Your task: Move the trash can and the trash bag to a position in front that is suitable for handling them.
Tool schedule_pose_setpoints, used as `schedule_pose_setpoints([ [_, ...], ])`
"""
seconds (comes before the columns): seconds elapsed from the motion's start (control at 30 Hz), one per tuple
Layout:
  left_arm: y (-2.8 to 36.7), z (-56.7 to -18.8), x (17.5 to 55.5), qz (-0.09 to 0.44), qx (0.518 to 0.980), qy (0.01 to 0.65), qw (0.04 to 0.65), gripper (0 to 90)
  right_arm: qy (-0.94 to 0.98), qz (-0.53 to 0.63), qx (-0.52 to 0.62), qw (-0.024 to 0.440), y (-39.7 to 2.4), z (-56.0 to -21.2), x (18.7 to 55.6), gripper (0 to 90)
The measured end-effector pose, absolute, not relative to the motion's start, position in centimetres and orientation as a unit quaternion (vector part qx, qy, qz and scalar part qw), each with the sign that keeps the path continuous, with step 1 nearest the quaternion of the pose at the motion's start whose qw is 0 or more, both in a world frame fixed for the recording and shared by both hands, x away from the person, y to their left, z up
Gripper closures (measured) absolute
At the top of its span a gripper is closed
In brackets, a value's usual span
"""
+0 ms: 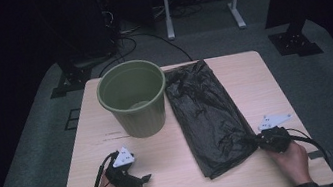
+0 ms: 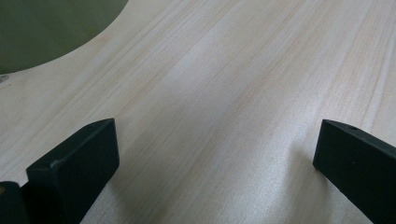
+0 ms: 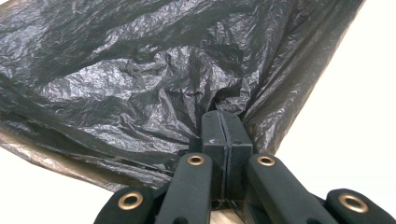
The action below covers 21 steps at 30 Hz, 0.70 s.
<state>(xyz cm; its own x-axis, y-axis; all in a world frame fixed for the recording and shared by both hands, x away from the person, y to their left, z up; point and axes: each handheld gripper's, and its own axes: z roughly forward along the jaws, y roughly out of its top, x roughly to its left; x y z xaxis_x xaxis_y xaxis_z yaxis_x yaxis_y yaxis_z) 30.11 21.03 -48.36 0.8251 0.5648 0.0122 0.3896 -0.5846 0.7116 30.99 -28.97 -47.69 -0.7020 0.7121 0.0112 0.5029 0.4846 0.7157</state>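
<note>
Bag [image 1: 209, 117], crinkled black plastic (glossy), pinched flat

the high view is dim overall: the counter [image 1: 252, 75] is softly lit from above while the floor and room beyond fall into near black. shadows under the green bin [image 1: 133, 98] are faint and soft. the picture is slightly grainy, with no strong glare. in the left gripper view the wood is evenly bright and the near claw tips look soft and out of focus. in the right gripper view the black plastic bag [image 3: 140, 79] shows crisp wrinkles with small glints, and the background is blown out to white.
</note>
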Motion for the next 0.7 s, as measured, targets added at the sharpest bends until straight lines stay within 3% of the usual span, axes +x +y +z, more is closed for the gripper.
schedule_pose_setpoints([
  [0.7,21.0,-48.4,30.1,0.119,0.882,0.27,0.367,0.0,0.837,0.336,0.401,0.162,-35.1,-47.0,26.6,89.3],
])
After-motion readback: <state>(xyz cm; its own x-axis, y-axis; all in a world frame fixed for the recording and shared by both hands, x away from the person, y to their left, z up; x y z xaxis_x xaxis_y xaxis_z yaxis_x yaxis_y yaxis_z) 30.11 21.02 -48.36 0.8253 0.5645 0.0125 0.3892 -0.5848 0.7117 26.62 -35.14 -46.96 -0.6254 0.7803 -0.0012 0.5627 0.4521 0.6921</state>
